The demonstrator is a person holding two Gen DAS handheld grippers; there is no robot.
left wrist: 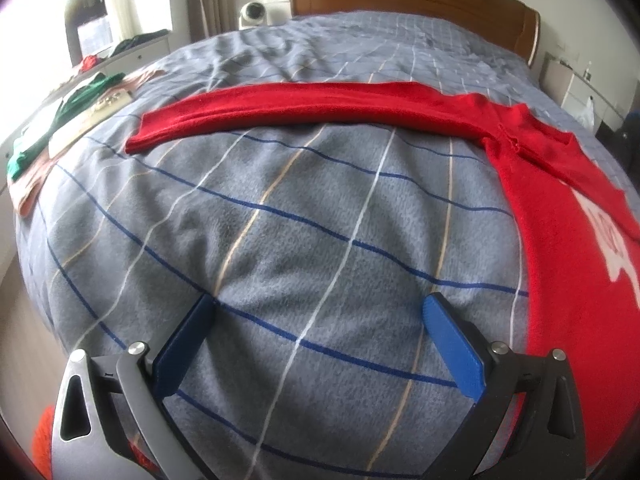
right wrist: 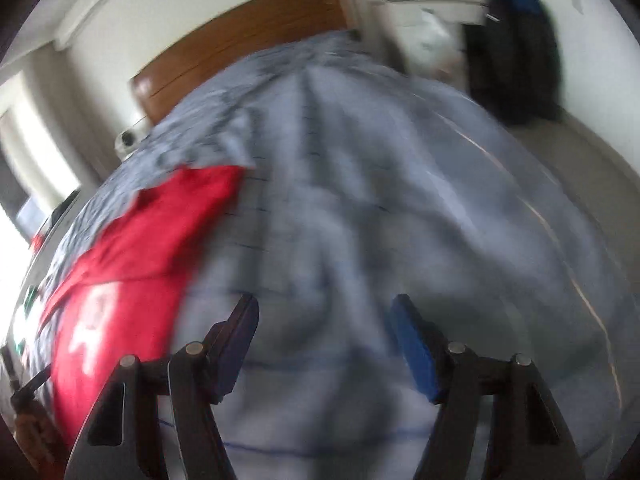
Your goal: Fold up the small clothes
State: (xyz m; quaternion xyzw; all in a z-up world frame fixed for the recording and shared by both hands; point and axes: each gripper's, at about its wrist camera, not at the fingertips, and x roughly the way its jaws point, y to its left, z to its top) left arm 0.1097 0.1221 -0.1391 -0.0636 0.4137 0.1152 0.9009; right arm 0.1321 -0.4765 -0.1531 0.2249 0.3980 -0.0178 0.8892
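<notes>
A red sweater (left wrist: 560, 200) with a white print lies flat on the bed at the right of the left wrist view. Its long sleeve (left wrist: 304, 108) stretches out to the left across the blanket. My left gripper (left wrist: 320, 308) is open and empty above the bare blanket, left of the sweater's body and nearer than the sleeve. In the blurred right wrist view the sweater (right wrist: 132, 256) lies at the left. My right gripper (right wrist: 324, 312) is open and empty above the blanket to the right of it.
The bed carries a grey checked blanket (left wrist: 280, 240) and a wooden headboard (left wrist: 408, 4). A folded green and pink pile (left wrist: 68, 120) lies at the bed's left edge. A white drawer unit (left wrist: 136, 52) stands beyond it. A dark bag (right wrist: 516, 56) hangs at the right wall.
</notes>
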